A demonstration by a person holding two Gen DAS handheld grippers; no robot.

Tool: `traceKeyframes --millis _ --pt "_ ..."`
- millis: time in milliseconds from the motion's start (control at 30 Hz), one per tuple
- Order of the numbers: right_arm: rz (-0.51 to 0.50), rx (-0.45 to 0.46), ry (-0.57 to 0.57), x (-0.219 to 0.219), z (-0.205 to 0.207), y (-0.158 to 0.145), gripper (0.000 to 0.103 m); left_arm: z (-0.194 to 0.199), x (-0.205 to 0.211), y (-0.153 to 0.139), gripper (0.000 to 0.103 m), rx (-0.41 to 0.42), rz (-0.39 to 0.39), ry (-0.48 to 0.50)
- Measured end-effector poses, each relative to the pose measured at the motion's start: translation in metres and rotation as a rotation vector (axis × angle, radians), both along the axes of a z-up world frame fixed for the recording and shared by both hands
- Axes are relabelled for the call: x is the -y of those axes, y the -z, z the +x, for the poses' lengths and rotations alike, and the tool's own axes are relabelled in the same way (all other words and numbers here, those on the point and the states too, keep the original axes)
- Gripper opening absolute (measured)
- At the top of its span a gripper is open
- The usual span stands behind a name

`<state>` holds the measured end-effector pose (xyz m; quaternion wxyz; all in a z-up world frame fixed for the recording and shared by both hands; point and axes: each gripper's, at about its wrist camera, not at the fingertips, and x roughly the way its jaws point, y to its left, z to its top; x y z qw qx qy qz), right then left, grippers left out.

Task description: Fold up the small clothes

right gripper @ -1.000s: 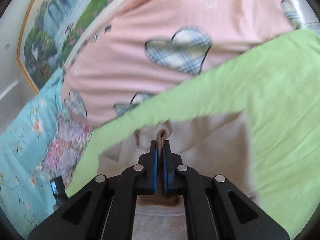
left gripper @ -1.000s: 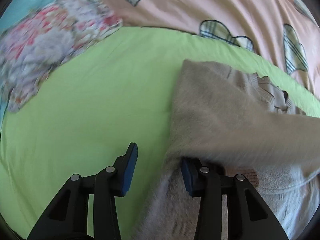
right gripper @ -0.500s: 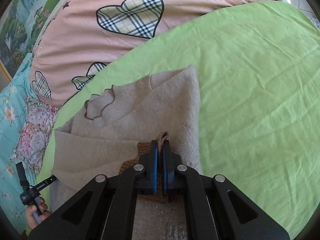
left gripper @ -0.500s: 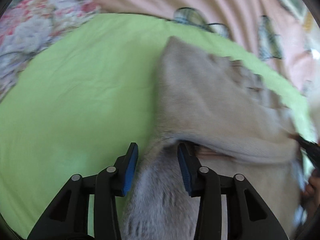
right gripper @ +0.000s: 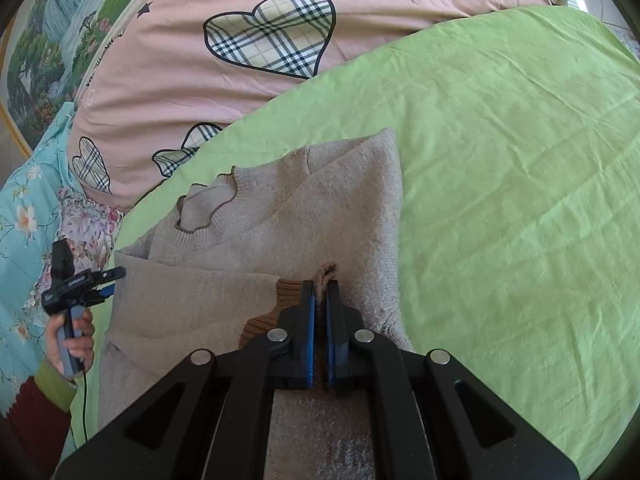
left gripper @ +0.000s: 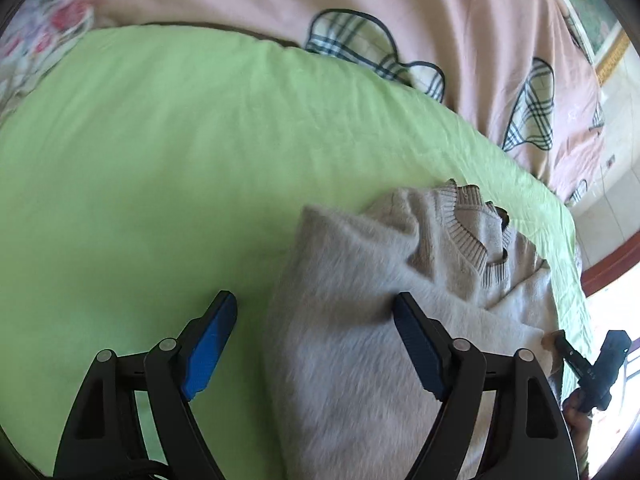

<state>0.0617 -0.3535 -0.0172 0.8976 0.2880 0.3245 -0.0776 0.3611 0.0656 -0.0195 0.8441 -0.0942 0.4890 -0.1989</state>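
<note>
One sweater (right gripper: 280, 216), neck pointing away.

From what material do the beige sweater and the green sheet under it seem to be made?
The beige sweater looks like a soft, fuzzy knit, perhaps wool or acrylic: its collar is ribbed and its surface looks brushed. The green sheet seems a thin, matte woven cloth, probably cotton: it shows fine wrinkles and no shine.

Green bedsheet (right gripper: 500, 152), pink heart-print duvet (right gripper: 192, 76), landscape picture (right gripper: 44, 52) on wall.
</note>
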Motion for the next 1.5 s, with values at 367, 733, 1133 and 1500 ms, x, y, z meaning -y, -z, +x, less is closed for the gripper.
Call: traceKeyframes --millis 367,733,1133,1500 --pt "-0.049 0.064 -0.027 -0.009 0.027 -0.023 0.005 -0.034 -0.013 -0.004 0.019 0.168 0.095 -0.191" --pt "-0.112 -0.078 0.053 0.01 0.021 -0.008 0.0 -0.018 -0.007 0.003 0.035 0.15 0.196 -0.207" --pt "0.014 -0.042 0.013 0.0 0.017 -0.013 0.032 -0.055 -0.013 -0.006 0.039 0.135 0.142 -0.198" --pt "0.01 -0.129 -0.02 -0.01 0.022 -0.011 0.008 -0.064 -0.003 0.007 0.042 0.104 0.238 -0.195"
